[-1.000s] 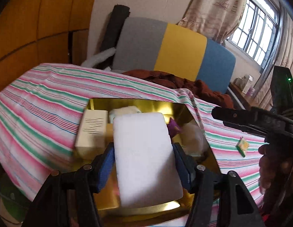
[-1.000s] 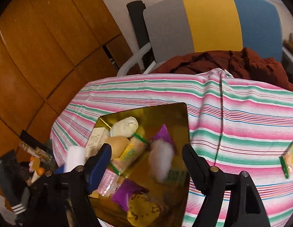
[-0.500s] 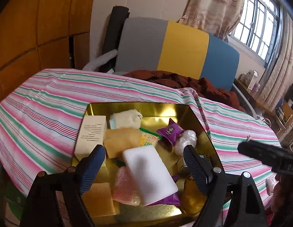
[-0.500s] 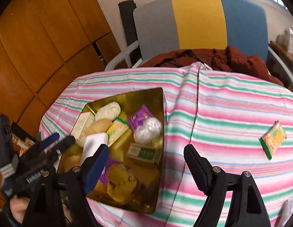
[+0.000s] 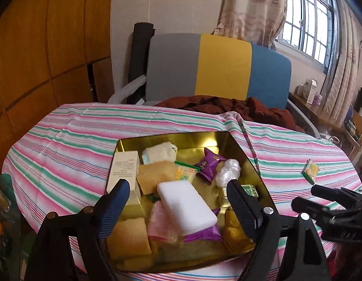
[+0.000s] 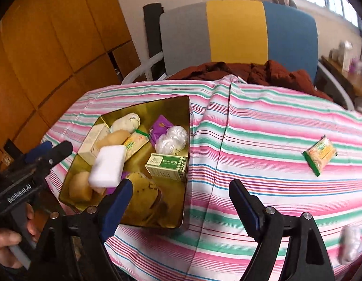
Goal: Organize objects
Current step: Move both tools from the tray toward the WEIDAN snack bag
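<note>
A shallow gold metal tray (image 5: 171, 138) sits on the surface, which is covered by a pink, green and white striped cloth (image 5: 64, 145). The tray is crowded with small items. A white rectangular foam block (image 5: 186, 207) lies tilted on top of the pile near the tray's middle, resting on a pink wrapped packet (image 5: 158, 222) and a purple foil packet (image 5: 204, 233). Around it lie a cream carton (image 5: 123, 169), a purple snack pouch (image 5: 209, 165), a clear plastic bundle (image 5: 227, 172) and a green tea box (image 6: 167, 164).

The left tongs (image 5: 178, 201) hang over the near edge of the tray with the fingers spread wide and nothing between them. The right tongs (image 6: 181, 201) are likewise wide apart and empty, over the cloth beside the tray's right rim. A green-edged yellow snack packet (image 6: 320, 154) lies alone on the cloth, well apart from the tray, to its right. A hand (image 6: 8, 241) grips the left tool's handle.
</note>
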`<state>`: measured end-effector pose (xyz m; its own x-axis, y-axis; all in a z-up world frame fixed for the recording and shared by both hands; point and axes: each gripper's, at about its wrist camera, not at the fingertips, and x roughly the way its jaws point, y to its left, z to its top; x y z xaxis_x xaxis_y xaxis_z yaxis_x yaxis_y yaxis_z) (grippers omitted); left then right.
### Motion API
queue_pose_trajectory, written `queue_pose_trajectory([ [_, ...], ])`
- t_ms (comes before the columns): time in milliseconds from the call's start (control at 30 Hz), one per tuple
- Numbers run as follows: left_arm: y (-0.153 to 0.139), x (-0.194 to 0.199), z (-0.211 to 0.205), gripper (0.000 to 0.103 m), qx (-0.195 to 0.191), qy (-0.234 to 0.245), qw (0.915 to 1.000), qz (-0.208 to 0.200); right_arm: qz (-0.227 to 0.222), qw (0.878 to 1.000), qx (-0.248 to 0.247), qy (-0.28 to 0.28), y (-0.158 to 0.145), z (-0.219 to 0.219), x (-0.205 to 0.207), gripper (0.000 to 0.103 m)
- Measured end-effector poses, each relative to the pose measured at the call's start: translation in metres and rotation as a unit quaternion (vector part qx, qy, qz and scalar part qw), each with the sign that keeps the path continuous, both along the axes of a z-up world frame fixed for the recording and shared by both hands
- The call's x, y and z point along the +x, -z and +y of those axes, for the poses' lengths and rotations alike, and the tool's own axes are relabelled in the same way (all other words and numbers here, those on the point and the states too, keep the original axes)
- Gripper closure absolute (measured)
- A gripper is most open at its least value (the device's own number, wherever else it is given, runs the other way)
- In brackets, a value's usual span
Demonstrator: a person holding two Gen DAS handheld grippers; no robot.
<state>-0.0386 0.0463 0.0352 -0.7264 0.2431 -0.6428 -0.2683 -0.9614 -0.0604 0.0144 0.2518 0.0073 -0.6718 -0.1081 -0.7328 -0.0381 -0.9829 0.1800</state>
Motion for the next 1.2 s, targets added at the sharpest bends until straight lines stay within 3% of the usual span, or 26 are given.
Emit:
queue_pose_trajectory([
  [333,0.001,0.021,0.012,0.016,-0.006,0.016,0.9998,0.000,0.014,0.999,0.032,0.002,-0.006,-0.008,0.012,0.017],
  [700,-0.002,0.030,0.034,0.017,-0.018,0.059,0.9980,0.014,-0.006,0.998,0.044,0.044,0.003,0.025,0.027,0.014],
  [1000,-0.005,0.033,0.057,0.016,-0.019,0.105,0.9940,0.024,-0.046,0.993,0.045,0.096,0.015,0.083,0.047,0.014],
  [1200,-0.009,0.036,0.067,0.016,0.004,0.142,0.9896,0.024,-0.087,0.981,0.044,0.169,0.011,0.161,0.072,0.014],
])
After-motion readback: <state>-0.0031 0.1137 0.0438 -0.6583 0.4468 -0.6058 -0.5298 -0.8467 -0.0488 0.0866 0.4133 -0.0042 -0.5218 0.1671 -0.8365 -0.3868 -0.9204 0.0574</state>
